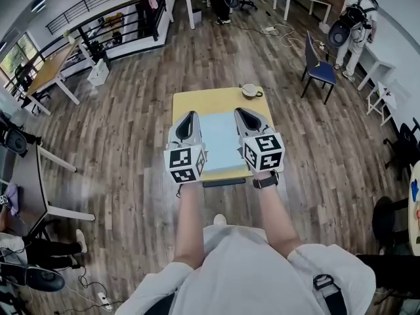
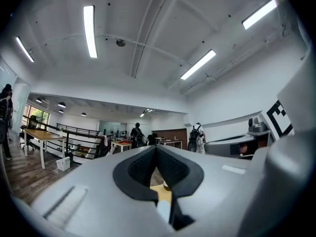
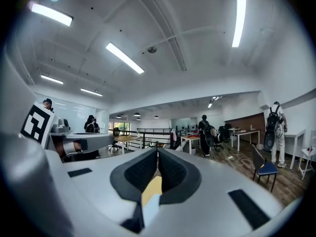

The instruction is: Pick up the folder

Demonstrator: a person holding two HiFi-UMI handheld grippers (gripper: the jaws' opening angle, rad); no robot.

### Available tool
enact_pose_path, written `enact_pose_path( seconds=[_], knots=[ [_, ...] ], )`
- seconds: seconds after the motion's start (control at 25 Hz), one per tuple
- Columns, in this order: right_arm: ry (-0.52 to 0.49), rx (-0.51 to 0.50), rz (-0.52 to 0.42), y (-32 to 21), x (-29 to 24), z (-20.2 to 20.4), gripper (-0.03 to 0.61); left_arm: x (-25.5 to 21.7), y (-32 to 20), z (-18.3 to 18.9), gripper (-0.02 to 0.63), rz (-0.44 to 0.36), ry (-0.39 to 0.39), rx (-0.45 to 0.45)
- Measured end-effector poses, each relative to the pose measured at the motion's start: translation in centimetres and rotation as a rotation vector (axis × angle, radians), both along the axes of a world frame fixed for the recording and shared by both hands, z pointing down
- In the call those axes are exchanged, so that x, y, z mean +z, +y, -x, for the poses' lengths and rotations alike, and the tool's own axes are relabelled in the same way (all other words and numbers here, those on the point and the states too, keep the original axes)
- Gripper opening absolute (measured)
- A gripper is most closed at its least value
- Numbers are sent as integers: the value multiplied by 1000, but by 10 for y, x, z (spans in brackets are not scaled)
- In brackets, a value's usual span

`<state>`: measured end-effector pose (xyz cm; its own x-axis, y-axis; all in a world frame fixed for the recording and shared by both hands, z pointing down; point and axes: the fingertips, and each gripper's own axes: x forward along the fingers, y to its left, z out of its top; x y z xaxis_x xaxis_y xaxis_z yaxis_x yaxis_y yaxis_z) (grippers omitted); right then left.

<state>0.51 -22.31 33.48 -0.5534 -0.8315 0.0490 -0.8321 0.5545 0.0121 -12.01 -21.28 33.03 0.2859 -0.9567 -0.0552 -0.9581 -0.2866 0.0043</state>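
A pale blue folder lies flat on a small yellow table in front of me. My left gripper hovers over the folder's left edge and my right gripper over its right edge, both pointing level and away from me. Both pairs of jaws are shut with nothing between them. In the left gripper view the gripper shows a strip of table and folder below its jaws. The right gripper view shows the same under its gripper: yellow table, then folder.
A cup on a saucer stands at the table's far right corner. A blue chair is off to the right on the wooden floor. A dark desk is at the left. Other desks, a railing and people stand farther back.
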Motion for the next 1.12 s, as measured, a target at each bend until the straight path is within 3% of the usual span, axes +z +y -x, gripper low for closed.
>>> enact_pose_path(
  seconds=[0.28, 0.52, 0.92, 1.0, 1.08, 1.12],
  knots=[
    [60, -26, 108, -62, 58, 49, 12, 67, -72, 38, 8, 124, 32, 2],
    [91, -41, 246, -119, 138, 33, 12, 140, -128, 20, 8, 262, 14, 29],
    [128, -35, 526, -169, 265, 16, 17, 268, -176, 44, 41, 589, 41, 21],
    [141, -36, 579, -171, 287, 11, 50, 293, -177, 49, 66, 654, 48, 18],
    [159, -20, 628, -173, 305, 5, 158, 311, -176, 52, 91, 701, 77, 13],
    [166, -6, 649, -175, 313, 0, 170, 319, -175, 53, 108, 721, 97, 14]
  ],
)
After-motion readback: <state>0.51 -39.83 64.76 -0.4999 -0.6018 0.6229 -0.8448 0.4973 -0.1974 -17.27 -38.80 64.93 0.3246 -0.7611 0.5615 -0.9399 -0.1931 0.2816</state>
